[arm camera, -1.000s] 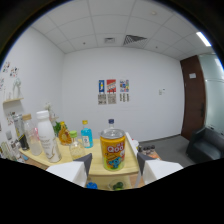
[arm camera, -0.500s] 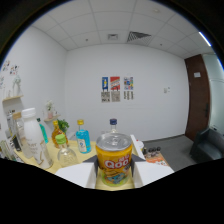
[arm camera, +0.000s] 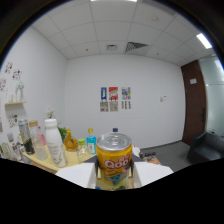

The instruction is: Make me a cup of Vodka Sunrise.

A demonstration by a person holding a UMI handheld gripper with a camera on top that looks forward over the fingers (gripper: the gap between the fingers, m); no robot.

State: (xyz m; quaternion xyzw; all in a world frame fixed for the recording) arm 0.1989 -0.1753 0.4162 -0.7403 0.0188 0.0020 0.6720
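Claw [arm camera: 114,172] level — clamped shut.

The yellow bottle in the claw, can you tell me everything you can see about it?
The yellow bottle stands upright between the two white fingers of the claw, which press on its sides. Its label is bright yellow with big red and white letters and an orange band near the top. A silvery, shiny lid covers the top, with a small dark blue cap showing just behind it. It looks like plastic. Its bottom is hidden between the fingers, so what it rests on cannot be seen. Other bottles stand on the table behind it.

"Qoo" on yellow bottle [arm camera: 114,157]
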